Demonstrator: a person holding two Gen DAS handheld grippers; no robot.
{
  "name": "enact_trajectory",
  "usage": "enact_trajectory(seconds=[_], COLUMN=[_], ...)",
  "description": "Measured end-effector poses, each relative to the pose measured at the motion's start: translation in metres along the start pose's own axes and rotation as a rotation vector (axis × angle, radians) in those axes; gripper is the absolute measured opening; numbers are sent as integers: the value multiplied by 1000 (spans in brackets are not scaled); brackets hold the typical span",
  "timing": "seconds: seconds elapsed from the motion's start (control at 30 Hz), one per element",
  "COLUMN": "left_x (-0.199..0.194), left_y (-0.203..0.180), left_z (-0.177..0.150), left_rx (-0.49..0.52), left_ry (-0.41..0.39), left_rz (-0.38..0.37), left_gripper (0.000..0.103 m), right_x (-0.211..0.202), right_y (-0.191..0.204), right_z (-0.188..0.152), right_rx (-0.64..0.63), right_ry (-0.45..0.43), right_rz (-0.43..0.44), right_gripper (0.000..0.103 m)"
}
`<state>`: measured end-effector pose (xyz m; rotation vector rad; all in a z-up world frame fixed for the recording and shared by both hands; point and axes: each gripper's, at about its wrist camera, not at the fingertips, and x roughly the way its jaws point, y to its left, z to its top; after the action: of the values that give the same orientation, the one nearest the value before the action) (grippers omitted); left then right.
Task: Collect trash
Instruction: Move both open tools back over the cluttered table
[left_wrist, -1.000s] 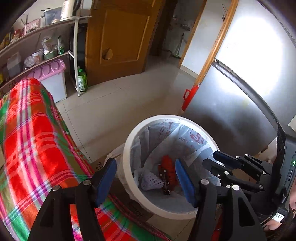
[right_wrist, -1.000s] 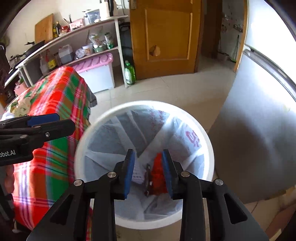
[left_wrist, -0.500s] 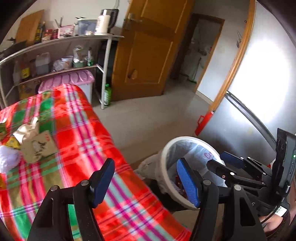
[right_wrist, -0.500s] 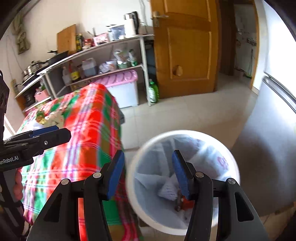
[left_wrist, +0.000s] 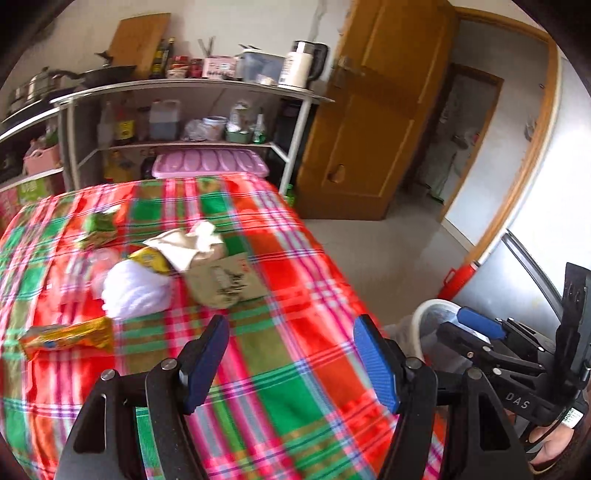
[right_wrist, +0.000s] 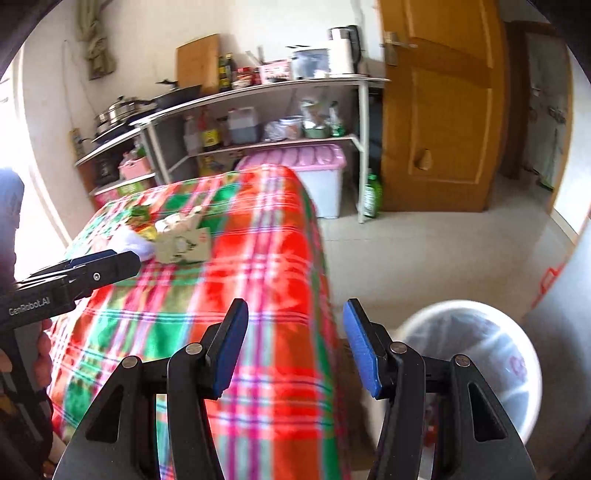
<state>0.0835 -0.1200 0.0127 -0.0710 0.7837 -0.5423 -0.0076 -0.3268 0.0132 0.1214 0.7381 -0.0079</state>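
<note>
At nine o'clock of the left wrist view, trash was found lying on the plaid-covered table (left_wrist: 295, 302): a yellow wrapper (left_wrist: 66, 338), a white wad (left_wrist: 135, 291) and a crumpled paper bag (left_wrist: 218, 277), all well ahead of the left gripper (left_wrist: 290, 363), whose jaws were noted wide and empty. The right gripper (right_wrist: 291, 347) was likewise recorded empty, its jaws having just been opening, with the lined bin (right_wrist: 480, 354) at four o'clock on the floor. The step in hand was judged a return to the table for another item; a further reach and a closing on one piece would be required.
</note>
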Motion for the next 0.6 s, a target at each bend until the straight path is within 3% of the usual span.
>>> enact_trajectory(seconds=[0.43,0.6], left_x=[-34,-44], left_y=[112,143], left_z=[-1,-3], left_rx=[-116,-134], left_ry=[-33,-33], left_rz=[150,193], left_gripper=[74,75], right_x=[49,73], right_y=[90,125], right_z=[26,33], right_rx=[-120,-185], right_ry=[44,79], right_rz=[183,216], right_gripper=[54,54])
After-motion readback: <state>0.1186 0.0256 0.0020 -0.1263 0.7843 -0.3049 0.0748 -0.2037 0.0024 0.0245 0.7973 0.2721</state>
